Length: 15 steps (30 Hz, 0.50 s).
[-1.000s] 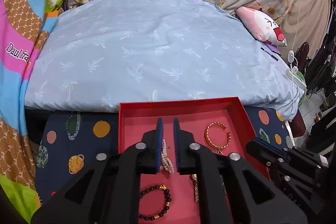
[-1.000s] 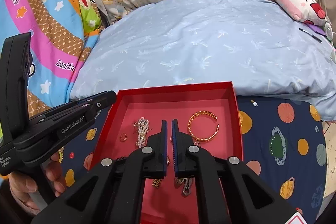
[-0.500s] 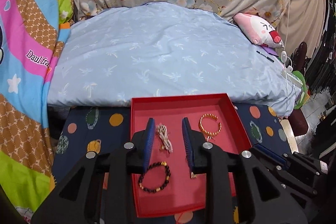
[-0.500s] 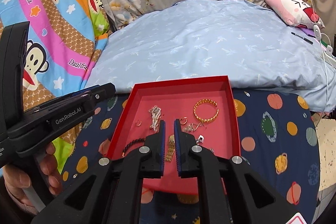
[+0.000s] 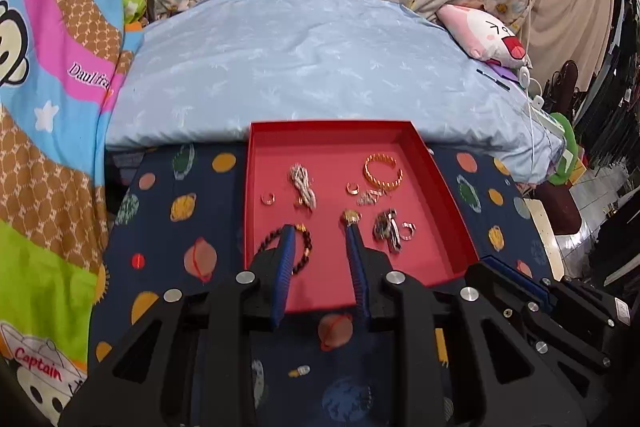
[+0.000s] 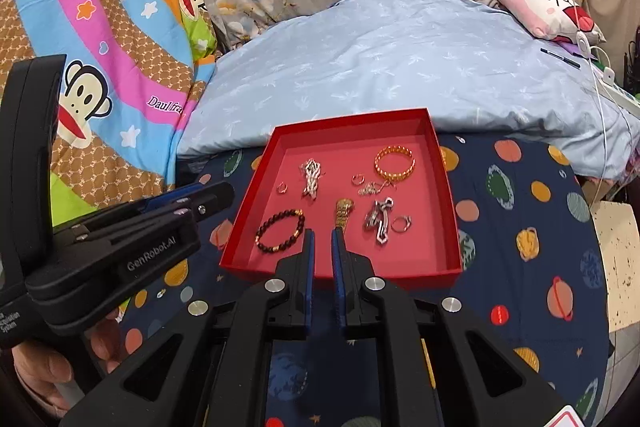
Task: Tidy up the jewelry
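Note:
A red tray (image 5: 448, 201) (image 6: 450, 203) lies on a dark planet-print cloth and holds the jewelry. In it are a pearl strand (image 5: 303, 184) (image 6: 311, 176), a gold bangle (image 5: 383, 171) (image 6: 395, 161), a dark bead bracelet (image 5: 306, 247) (image 6: 280, 230), a gold chain (image 6: 343, 211), a silver chain (image 5: 387, 227) (image 6: 379, 219) and several small rings. My left gripper (image 5: 319, 231) is open and empty above the tray's near part. My right gripper (image 6: 322, 233) hovers at the tray's front edge, jaws slightly apart, holding nothing.
A light blue quilt (image 5: 312, 59) lies behind the tray. A bright monkey-print blanket (image 6: 92, 39) is at the left. A pink plush pillow (image 6: 548, 11) and white cables (image 5: 532, 95) are at the right. The left gripper's body (image 6: 112, 243) shows in the right wrist view.
My left gripper opened, left the pearl strand in the tray and drew back. My right gripper also drew back from over the tray, its jaws parting slightly.

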{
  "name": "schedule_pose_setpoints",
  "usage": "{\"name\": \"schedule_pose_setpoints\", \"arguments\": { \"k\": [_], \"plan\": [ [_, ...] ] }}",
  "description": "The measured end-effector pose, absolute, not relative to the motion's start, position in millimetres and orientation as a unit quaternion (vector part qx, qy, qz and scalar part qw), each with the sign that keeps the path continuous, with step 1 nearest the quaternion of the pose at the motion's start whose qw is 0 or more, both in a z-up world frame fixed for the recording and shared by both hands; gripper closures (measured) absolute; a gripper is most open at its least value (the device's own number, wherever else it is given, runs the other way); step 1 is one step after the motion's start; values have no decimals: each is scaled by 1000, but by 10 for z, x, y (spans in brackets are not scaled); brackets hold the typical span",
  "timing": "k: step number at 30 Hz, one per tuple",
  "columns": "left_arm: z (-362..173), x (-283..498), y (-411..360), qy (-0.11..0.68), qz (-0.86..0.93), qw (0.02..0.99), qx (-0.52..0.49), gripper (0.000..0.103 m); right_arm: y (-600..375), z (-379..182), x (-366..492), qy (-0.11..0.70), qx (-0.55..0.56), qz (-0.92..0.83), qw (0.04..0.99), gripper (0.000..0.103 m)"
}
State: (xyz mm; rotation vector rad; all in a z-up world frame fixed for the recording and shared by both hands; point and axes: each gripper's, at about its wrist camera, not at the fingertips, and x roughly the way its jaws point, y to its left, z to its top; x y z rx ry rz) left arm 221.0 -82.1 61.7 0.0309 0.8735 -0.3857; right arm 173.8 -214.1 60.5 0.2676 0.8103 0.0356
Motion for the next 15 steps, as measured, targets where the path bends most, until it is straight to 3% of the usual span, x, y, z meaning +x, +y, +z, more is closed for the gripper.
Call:
{"name": "schedule_pose_setpoints", "arguments": {
  "k": [7,10,15],
  "plan": [
    [445,1920,-805,427,-169,888,28,77,-2019,497,1494,404,119,-2,907,93],
    [366,1785,-806,430,-164,887,39,73,-1982,432,1390,409,113,-11,905,82],
    [300,1607,-792,432,-159,887,45,64,-1946,343,1254,418,112,-20,901,79]
  ]
}}
